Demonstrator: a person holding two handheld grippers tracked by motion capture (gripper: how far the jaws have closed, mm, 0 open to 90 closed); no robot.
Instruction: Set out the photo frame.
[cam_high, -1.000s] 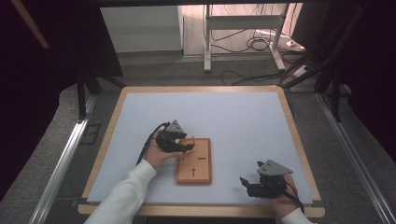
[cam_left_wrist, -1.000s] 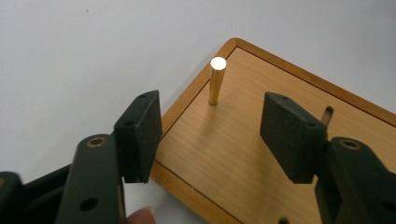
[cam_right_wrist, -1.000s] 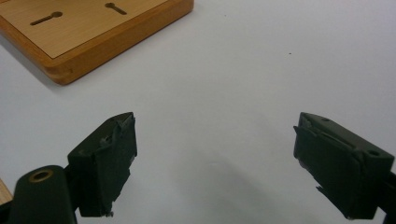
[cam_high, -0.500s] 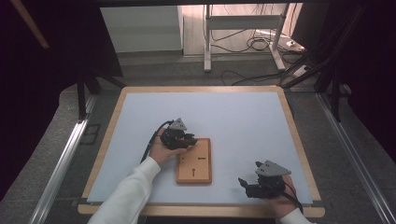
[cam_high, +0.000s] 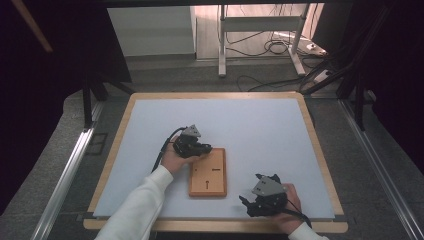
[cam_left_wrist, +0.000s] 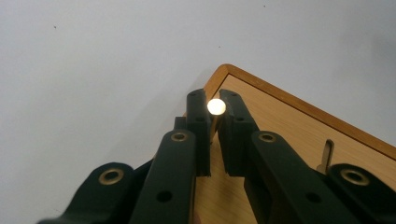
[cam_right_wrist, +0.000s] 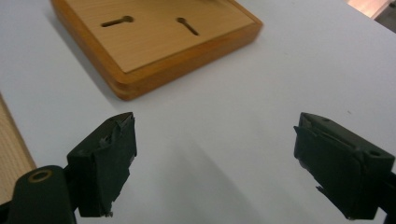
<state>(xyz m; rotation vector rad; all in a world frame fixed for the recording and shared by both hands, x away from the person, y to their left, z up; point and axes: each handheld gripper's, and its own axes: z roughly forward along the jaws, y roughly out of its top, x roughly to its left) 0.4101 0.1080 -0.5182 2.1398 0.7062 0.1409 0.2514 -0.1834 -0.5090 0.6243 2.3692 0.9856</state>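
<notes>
Two tools: both over the tabletop (cam_high: 150, 130)
Left tool (cam_left_wrist: 214, 116): jaws have just closed onto a small pale peg (cam_left_wrist: 216, 107); pads pinch it at the far left corner of the wooden board (cam_high: 208, 172)
Right tool (cam_right_wrist: 215, 163): jaws wide apart, nothing between them; hovers near the board's near right corner
Peg: standing at the board's corner, its round top showing between the pads
Risk: the pinch looks to sit high on the peg; a tilted pull could let it slip out or jam; the unbraced board may lift or slide
</notes>
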